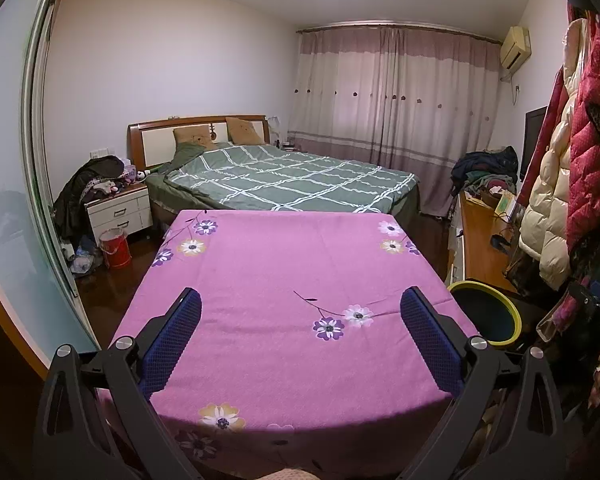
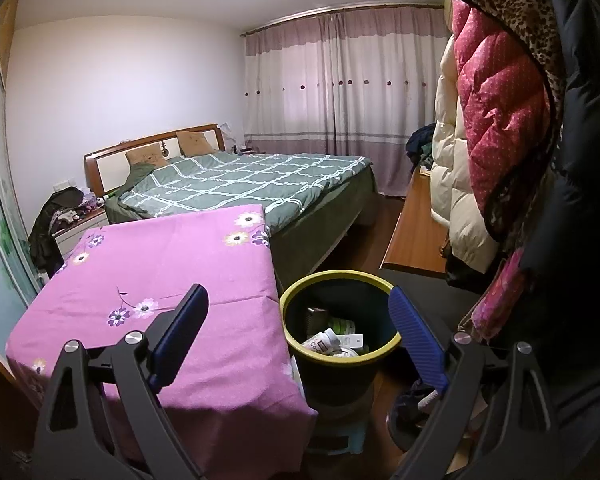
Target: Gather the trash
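Both hand-held grippers, left (image 1: pixel 300 308) and right (image 2: pixel 298 306), gape empty; bin (image 2: pixel 300 296) at lower centre risks tipping if knocked.

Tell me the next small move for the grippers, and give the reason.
Probably draw both back and stop. The left gripper and right gripper are open and hold nothing, the purple tablecloth shows no trash on it, and bottles and packets already lie inside the bin.
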